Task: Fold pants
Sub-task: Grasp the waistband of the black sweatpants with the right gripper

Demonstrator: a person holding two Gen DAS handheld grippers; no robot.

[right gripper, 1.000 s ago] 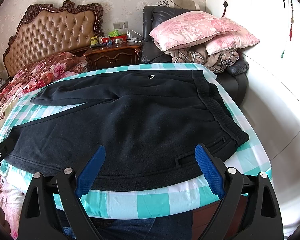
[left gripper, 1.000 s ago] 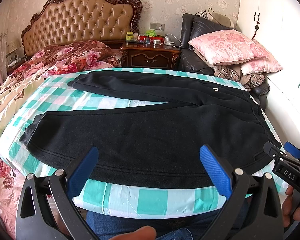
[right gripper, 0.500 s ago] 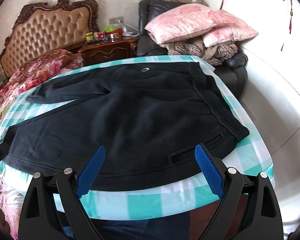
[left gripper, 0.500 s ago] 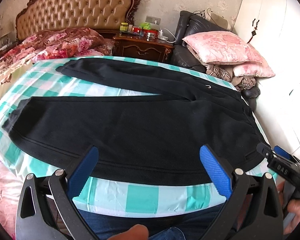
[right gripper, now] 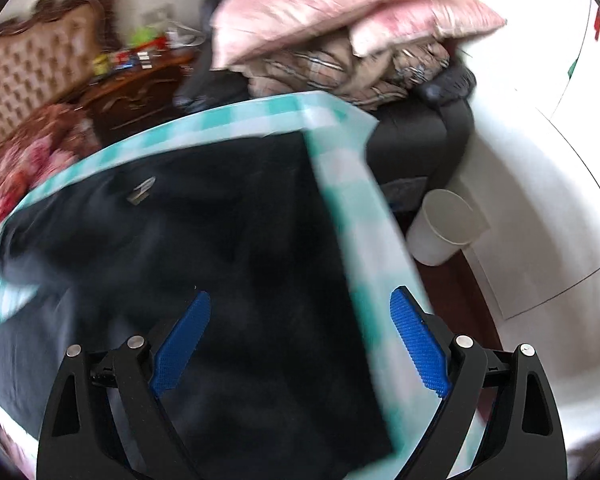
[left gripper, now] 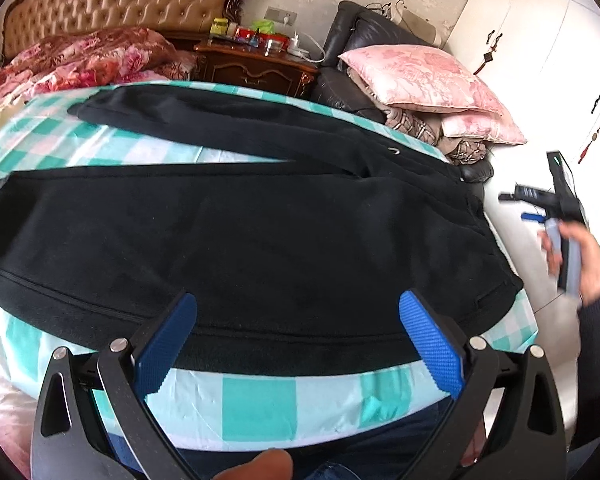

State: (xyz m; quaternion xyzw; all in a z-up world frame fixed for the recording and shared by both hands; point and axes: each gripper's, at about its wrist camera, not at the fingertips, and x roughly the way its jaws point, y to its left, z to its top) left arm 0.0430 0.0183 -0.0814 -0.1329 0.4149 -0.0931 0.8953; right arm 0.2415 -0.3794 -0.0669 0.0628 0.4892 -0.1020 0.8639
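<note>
Left wrist view: your left gripper (left gripper: 298,336) stands with its blue ribbed fingers (left gripper: 166,340) spread wide and nothing between them. Directly ahead of the fingertips lie the black fleece pants (left gripper: 240,240), spread flat on the teal-and-white checked cloth (left gripper: 260,404) that covers the table. The near hem edge of the pants runs just ahead of both fingertips; a strip of checked cloth lies between the fingers and beneath them. The waistband end lies ahead and to the right of the tool, the two legs run off to the left, and the far leg angles away toward the upper left. To the far right, your right hand (left gripper: 580,256) holds the handle of the right gripper (left gripper: 540,206) off the table edge, apart from the pants.

Right wrist view: this frame is motion-blurred. The right gripper (right gripper: 300,340) is released, its blue fingers (right gripper: 418,344) wide apart and gripping nothing. The black pants (right gripper: 220,280) fill the area ahead and left of the tool; the right fingertip overlies the checked cloth (right gripper: 364,240) border beside the waistband edge. Whether the fingers touch fabric cannot be told. Ahead and right stands a white plastic bin (right gripper: 446,228) on the floor; pink floral pillows (right gripper: 340,12) lie far ahead.
</note>
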